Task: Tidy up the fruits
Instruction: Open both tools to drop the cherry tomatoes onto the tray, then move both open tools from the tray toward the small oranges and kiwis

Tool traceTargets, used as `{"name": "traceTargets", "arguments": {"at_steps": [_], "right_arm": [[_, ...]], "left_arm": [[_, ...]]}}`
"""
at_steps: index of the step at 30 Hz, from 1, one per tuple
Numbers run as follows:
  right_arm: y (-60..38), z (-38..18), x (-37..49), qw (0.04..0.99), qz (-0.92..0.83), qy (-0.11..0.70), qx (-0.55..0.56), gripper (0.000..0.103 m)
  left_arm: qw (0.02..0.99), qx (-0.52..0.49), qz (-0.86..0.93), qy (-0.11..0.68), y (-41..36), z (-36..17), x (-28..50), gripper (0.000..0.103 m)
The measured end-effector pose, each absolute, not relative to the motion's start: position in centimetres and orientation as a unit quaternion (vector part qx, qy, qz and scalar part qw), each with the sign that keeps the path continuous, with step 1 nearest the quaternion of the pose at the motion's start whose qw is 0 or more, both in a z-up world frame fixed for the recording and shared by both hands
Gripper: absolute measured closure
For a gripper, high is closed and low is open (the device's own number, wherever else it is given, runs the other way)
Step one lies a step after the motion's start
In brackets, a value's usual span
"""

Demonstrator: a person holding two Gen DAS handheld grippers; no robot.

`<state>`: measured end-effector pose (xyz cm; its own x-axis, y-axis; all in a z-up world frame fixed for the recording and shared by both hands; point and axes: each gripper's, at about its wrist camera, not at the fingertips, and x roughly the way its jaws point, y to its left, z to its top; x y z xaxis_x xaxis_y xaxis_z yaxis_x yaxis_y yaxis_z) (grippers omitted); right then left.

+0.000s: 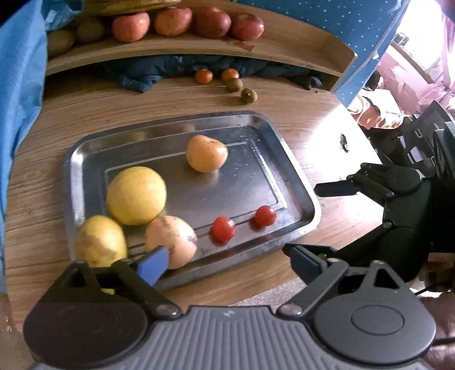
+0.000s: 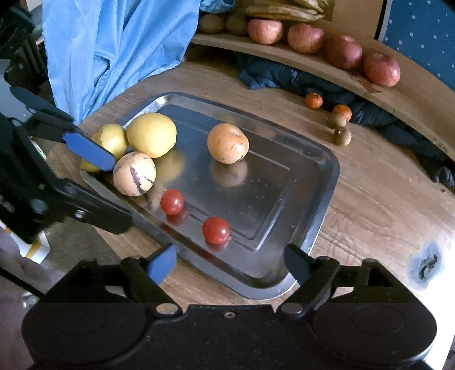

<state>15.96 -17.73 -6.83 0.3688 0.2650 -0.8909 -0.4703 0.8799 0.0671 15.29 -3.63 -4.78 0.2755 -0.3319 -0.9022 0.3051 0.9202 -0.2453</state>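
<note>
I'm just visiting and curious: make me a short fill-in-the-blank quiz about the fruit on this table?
1. The metal tray holds ___ small red tomatoes.
2. The apples sit in a row on a wooden ___.
3. Both the left gripper and right gripper have their jaws ___, holding nothing.
4. The two small oranges lie ___ the tray, on the table.

Missing words: two; shelf; open; outside

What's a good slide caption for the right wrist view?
Open tongs hover over a metal tray holding two cherry tomatoes and larger fruits.

wide-open left tool (image 1: pixel 224 261) over metal tray (image 1: pixel 284 148) of fruit
</note>
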Motion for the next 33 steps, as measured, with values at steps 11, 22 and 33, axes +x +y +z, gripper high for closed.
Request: {"name": "traceTargets", "arguments": {"at_steps": [11,22,33], "right_arm": [[-16.9,-6.6,16.7,0.815,0.219,0.527,-0.101,0.004],[-17.2,-6.6,18.2,0.815,0.176,0.546,-0.078,0.002],[-18.2,-6.5,18.7,0.820,0.148,0.552,-0.047,0.001]], "left_arm": [[0.806,-0.002,-0.123,0.580,0.0,-3.6,15.0,0.000],[0.797,0.049,-0.075,0.597,0.6,-3.8,16.1,0.000],[0.797,0.088,-0.085,0.592,-1.2,-3.8,18.6,0.000]]}}
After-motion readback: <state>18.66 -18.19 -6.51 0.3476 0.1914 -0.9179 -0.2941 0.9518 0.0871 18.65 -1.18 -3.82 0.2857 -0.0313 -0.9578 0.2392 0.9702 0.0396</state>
